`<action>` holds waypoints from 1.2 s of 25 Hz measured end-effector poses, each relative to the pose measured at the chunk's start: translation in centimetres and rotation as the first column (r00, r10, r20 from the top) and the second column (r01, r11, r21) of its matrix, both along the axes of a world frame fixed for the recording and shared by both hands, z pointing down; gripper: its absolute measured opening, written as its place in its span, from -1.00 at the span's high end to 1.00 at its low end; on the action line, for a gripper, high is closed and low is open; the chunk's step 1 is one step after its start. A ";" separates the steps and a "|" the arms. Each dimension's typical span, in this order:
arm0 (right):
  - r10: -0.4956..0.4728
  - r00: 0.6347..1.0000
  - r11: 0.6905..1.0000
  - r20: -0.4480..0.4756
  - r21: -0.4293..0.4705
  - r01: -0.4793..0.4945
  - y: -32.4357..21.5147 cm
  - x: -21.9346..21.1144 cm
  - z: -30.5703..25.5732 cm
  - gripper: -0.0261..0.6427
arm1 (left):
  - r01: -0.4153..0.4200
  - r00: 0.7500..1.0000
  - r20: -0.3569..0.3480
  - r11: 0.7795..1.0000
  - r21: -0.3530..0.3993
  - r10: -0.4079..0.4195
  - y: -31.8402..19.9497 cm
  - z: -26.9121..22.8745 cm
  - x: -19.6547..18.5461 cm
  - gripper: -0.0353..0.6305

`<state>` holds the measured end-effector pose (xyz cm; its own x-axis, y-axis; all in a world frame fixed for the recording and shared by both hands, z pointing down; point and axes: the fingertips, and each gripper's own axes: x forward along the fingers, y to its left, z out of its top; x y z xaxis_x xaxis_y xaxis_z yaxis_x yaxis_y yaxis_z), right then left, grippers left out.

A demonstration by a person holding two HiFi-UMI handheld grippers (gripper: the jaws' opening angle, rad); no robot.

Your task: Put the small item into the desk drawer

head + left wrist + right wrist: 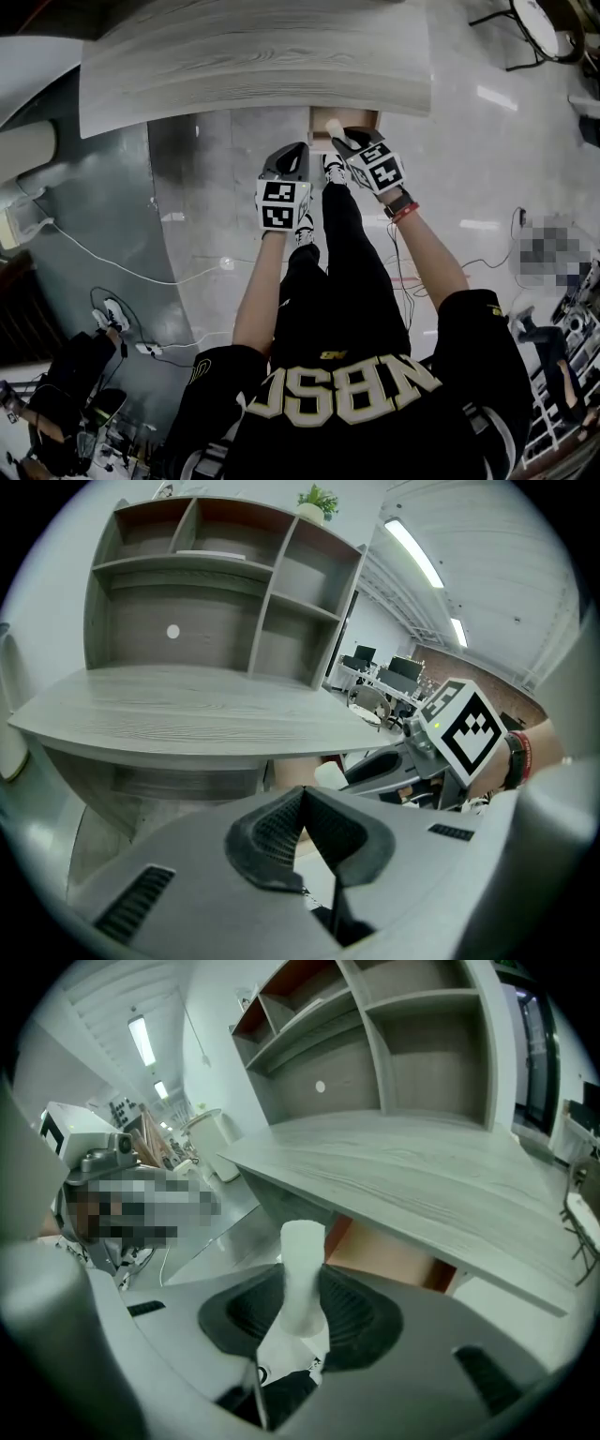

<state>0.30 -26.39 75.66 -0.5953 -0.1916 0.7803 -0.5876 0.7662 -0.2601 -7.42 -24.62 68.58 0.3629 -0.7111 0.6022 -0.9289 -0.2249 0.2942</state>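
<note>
A pale wood-grain bench (253,66) with a curved front edge; at the back of the bench stands a grey shelf unit (216,583) of open compartments, a small green plant (317,499) on its top; under and around the bench, glossy grey floor (487,141) crossed by a white cable (112,258); beyond the bench's right end, monitors (386,667); above the bench, ceiling strip lights (412,550).

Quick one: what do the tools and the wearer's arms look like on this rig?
The left tool and right tool each have a grey moulded shell, black ribbed pads and a cube of black-and-white square markers. The person wears short black sleeves, and a dark watch with a red band on the right wrist.
</note>
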 end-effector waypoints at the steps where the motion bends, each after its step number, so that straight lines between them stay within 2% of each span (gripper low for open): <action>1: -0.009 1.000 1.000 -0.008 0.000 0.009 -0.2 0.0 0.5 0.54 | -0.005 1.000 0.001 1.000 -0.004 0.005 -0.1 0.4 0.2 0.86; 13: -0.152 0.980 0.988 -0.126 0.018 0.155 -1.2 0.0 6.5 0.54 | 0.037 0.997 -0.059 0.997 -0.070 -0.041 -0.8 4.7 1.4 0.86; 30: -0.297 0.917 0.949 -0.267 0.020 0.314 -1.7 -0.3 12.8 0.54 | 0.067 0.994 -0.081 0.992 -0.108 -0.076 -1.5 8.6 0.3 0.86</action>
<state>0.02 -28.12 88.44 -0.4131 -0.0845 0.9068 -0.3627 0.9286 -0.0787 -7.15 -26.09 77.22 0.3666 -0.6715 0.6439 -0.9120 -0.1227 0.3913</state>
